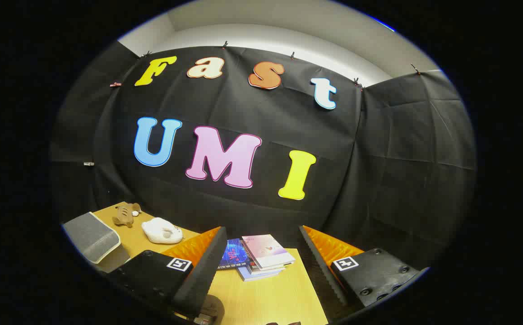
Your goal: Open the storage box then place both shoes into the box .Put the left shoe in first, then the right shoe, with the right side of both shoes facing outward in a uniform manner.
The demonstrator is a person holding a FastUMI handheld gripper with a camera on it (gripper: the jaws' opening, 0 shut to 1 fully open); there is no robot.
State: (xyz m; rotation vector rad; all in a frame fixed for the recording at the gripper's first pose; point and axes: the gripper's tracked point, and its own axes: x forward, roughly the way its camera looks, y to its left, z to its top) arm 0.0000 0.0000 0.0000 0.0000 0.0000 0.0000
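Note:
My gripper [260, 229] is held above the wooden table [270, 298] and tilted up toward the booth wall. It is open, with a wide gap and nothing between the fingers. A grey object with a pale rim [90, 237] lies at the table's left end, beyond the left finger; I cannot tell whether it is a shoe or part of the box. A small brownish rounded thing [210, 311] peeks out beside the left finger's base, too cut off to identify.
A stack of books [261, 256] lies on the table just ahead, between the fingers. A white plush toy [162, 230] and a brown plush toy [126, 213] sit at the back left. The black cloth wall stands close behind the table.

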